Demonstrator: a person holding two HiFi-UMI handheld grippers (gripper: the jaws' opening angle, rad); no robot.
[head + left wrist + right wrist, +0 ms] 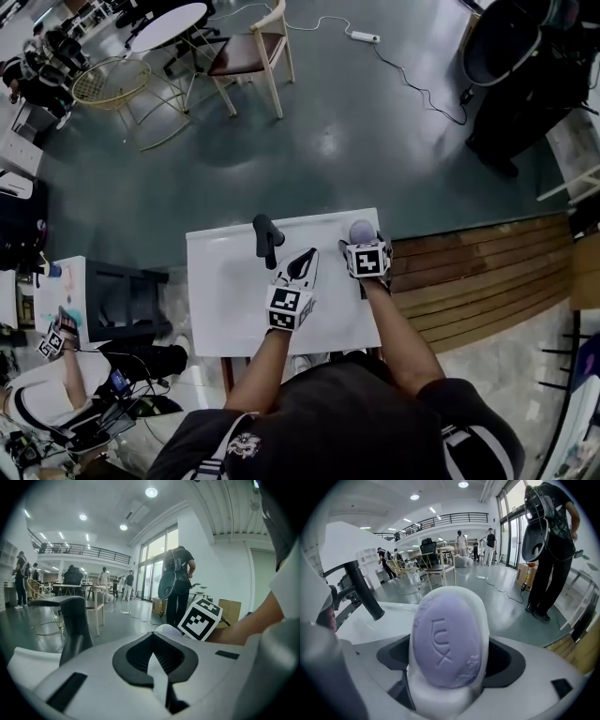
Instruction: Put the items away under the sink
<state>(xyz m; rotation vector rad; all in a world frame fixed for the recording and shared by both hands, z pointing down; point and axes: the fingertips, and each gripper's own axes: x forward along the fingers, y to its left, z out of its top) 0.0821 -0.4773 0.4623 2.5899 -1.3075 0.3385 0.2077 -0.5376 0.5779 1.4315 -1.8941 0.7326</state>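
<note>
Purple LUX soap bar [447,644] is sitting in its white soap dish [440,700], and the dish is parked right between the jaws of the right gripper [363,240]. Those jaws are spread about as wide as they go, one on each side of the dish, and honestly they don't look like they're pinching it, more like just framing it. From the head view the dish is on the white surface [225,291], up at the far right corner, with the soap's purple face turned upward. The black faucet [267,239] stands on the far edge of the same surface, off to the left of the soap and clearly apart from it. The left gripper [302,265] is between the two, a bit nearer to the person, hanging over the middle of the surface. In the left gripper view its ribbed pads [166,656] come together at the tips and there's nothing in them, so that one is closed and empty. That same view catches the marker cube [199,619] of the right gripper just off to the right, with a pale bit of the dish peeking out next to it, and the faucet rising on the left. To the right of the surface the floor turns to wooden slats [478,272]. Farther back on the grey floor there's a wooden chair [253,52].
</note>
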